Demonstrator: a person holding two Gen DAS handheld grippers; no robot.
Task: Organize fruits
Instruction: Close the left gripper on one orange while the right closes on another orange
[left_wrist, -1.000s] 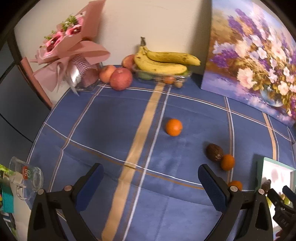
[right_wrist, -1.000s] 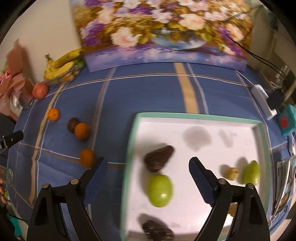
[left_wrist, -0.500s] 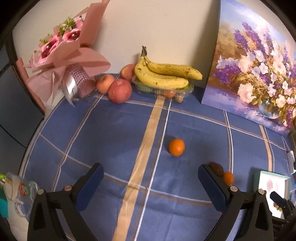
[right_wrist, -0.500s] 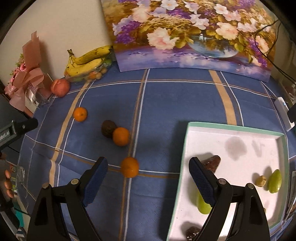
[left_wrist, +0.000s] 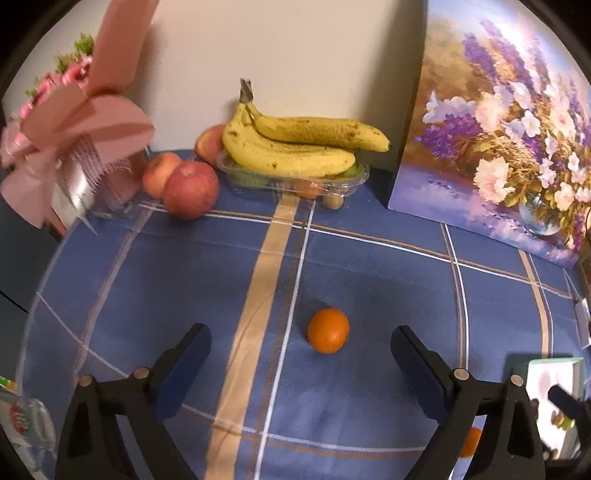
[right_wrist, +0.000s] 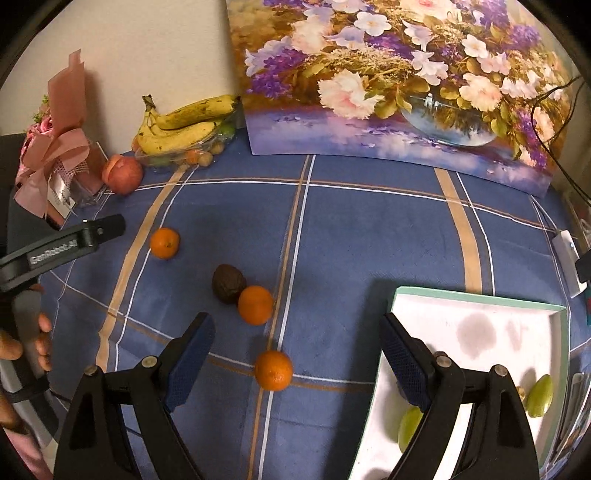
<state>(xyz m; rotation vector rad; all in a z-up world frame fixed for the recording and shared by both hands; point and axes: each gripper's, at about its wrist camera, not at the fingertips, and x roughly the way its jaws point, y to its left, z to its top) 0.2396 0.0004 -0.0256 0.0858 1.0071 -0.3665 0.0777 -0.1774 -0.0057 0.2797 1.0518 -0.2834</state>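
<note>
Left hand-held gripper (left_wrist: 301, 360): jaws wide apart, having just closed slightly, nothing gripped; a lone orange (left_wrist: 328, 331) lies on the blue checked bench (left_wrist: 369, 266) between the fingers, nearer the right one, touching neither. Right hand-held gripper (right_wrist: 297, 347): jaws wide open and empty; a second orange (right_wrist: 273, 370) lies on the bench between its fingers. Beyond it a third orange (right_wrist: 255, 305) touches a dark avocado (right_wrist: 228, 283). White tray (right_wrist: 480, 299) at right holds green fruits (right_wrist: 540, 396).

Matt woven blue plaid cloth (left_wrist: 369, 266) covers the table, clear glossy plastic punnet (left_wrist: 295, 181) under smooth speckled bananas (left_wrist: 295, 147), dimpled-skin orange (left_wrist: 328, 331), matt pink paper bouquet wrap (left_wrist: 85, 122), smooth white tray (right_wrist: 480, 332).
</note>
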